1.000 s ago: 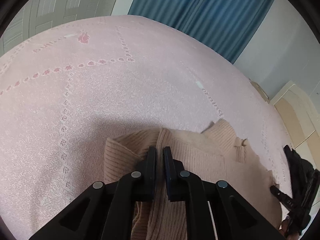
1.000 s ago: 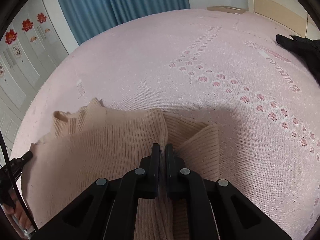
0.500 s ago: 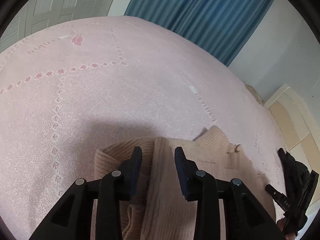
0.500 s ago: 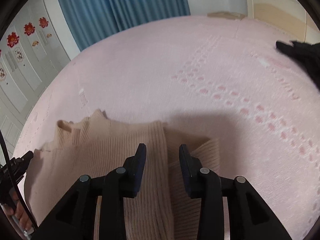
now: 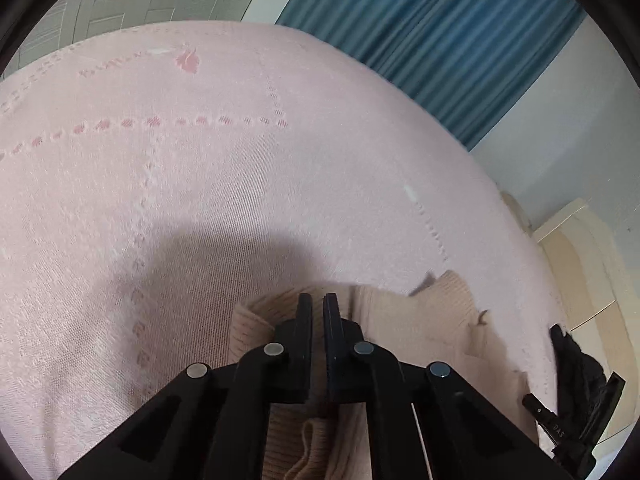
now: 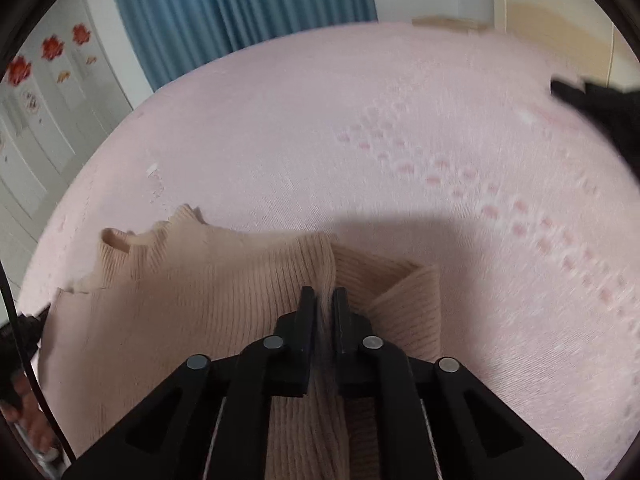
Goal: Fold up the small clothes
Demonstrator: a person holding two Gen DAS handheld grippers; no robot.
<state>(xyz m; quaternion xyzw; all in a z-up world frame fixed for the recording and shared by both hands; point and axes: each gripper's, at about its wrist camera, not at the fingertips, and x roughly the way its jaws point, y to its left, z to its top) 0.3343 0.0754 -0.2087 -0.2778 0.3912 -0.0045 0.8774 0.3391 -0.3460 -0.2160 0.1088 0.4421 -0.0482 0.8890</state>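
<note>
A small beige ribbed sweater (image 6: 200, 288) lies on the pink bedspread (image 6: 360, 120), partly folded, with its collar at the left of the right wrist view. My right gripper (image 6: 323, 294) is shut on the folded edge of the sweater. In the left wrist view the sweater (image 5: 408, 320) lies under my left gripper (image 5: 318, 300), which is shut on a fold of it. The fabric below both grippers is hidden by their frames.
A black garment (image 6: 600, 108) lies on the bedspread at the far right of the right wrist view and shows in the left wrist view (image 5: 576, 364). Blue curtains (image 5: 440, 36) hang behind the bed. The other gripper (image 5: 560, 428) shows at the lower right.
Both grippers were shut on the sweater, opened half a second ago, and have now closed on it again. Both views have shifted slightly.
</note>
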